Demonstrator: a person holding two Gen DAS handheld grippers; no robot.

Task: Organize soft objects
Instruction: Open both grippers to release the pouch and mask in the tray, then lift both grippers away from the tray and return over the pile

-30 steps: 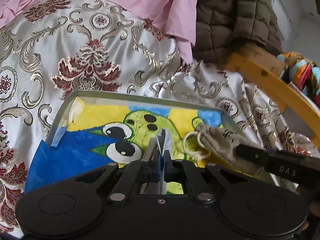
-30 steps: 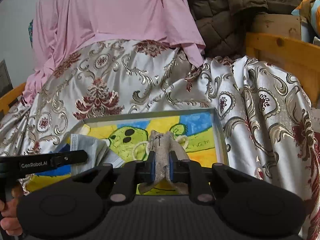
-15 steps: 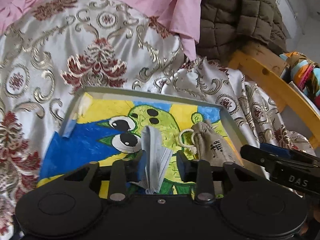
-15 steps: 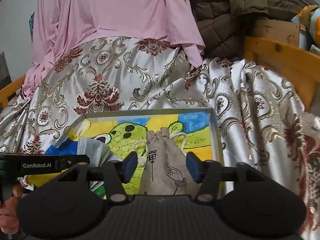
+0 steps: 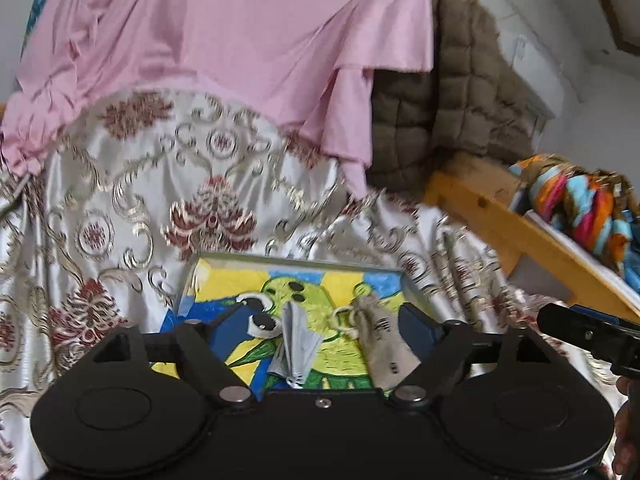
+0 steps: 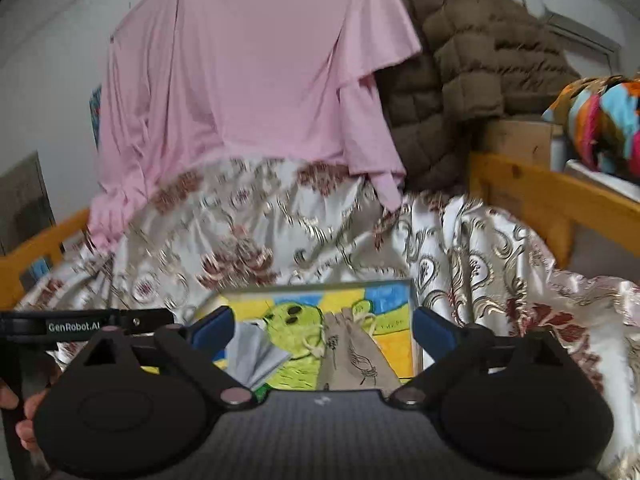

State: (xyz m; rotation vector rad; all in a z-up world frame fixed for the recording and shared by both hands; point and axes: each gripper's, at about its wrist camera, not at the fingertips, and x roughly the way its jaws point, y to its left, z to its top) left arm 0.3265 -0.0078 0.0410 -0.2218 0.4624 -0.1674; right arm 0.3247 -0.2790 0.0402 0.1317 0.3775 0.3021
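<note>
A shallow tray with a colourful cartoon picture point(image 5: 224, 276) point(image 6: 400, 300) lies on the patterned satin cloth. A folded grey face mask point(image 5: 298, 348) point(image 6: 256, 356) and a beige drawstring pouch point(image 5: 380, 340) point(image 6: 356, 356) lie side by side in it. My left gripper point(image 5: 324, 324) is wide open above the mask, holding nothing. My right gripper point(image 6: 324, 328) is wide open above the pouch, holding nothing. Each gripper's arm shows at the edge of the other's view.
A pink garment point(image 5: 224, 48) and a brown quilted jacket point(image 5: 452, 92) hang behind the satin cloth point(image 5: 120, 208). A yellow wooden rail point(image 5: 520, 240) runs at the right, with a multicoloured scarf point(image 5: 576, 200) beyond it.
Both grippers opened and let go: the left released the mask, the right released the pouch, both into the tray. Both then pulled back and up, jaws spreading wider.
</note>
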